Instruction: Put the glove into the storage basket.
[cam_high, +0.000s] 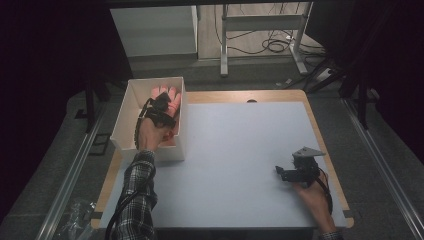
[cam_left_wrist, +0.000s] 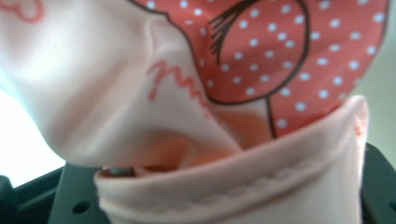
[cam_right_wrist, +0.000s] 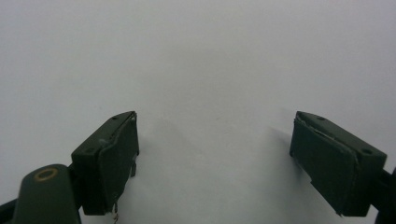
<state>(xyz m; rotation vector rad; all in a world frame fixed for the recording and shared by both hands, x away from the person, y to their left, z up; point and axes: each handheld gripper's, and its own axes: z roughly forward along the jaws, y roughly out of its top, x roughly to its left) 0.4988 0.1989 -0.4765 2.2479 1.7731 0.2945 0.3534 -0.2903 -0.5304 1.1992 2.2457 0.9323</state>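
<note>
In the high view my left gripper (cam_high: 161, 109) reaches down into a white box (cam_high: 122, 116) at the table's far left. It is shut on a pink cloth (cam_high: 169, 94) that lies bunched in the box. Up close in the left gripper view, the cloth (cam_left_wrist: 140, 107) is pale pink with a coral, white-dotted print and a stitched hem, and it covers the jaws. My right gripper (cam_high: 281, 172) rests near the table's front right, held by a hand. In the right gripper view my right gripper (cam_right_wrist: 215, 158) stands open with nothing between its fingers.
A white mat (cam_high: 240, 140) covers the wooden table. The box stands on its left edge, partly over the side. Beyond the table are a metal desk frame (cam_high: 260, 35) and cables on the floor. A crumpled plastic bag (cam_high: 77, 217) lies at the lower left.
</note>
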